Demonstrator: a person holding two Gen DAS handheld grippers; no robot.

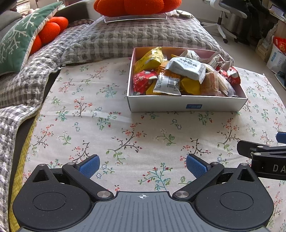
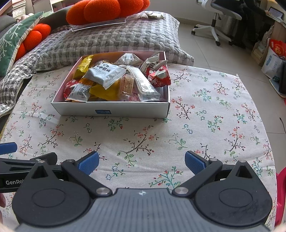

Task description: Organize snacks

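A white cardboard box [image 1: 185,105] [image 2: 110,109] stands on the floral tablecloth and holds several wrapped snacks: a pale grey packet [image 1: 185,67] [image 2: 105,73] on top, yellow packets [image 1: 148,59] [image 2: 83,67], and red ones [image 1: 143,82] [image 2: 159,76]. My left gripper [image 1: 142,166] is open and empty, low over the cloth, well in front of the box. My right gripper [image 2: 142,163] is open and empty too, in front of the box and to its right. Each gripper shows at the edge of the other's view.
The floral tablecloth [image 1: 89,125] [image 2: 214,116] covers a round table. Behind it lie a grey checked quilt [image 1: 125,35] [image 2: 107,41], orange cushions [image 1: 135,6] [image 2: 100,10] and a green pillow [image 1: 16,41]. An office chair [image 2: 219,17] and bags [image 2: 273,58] stand at the right.
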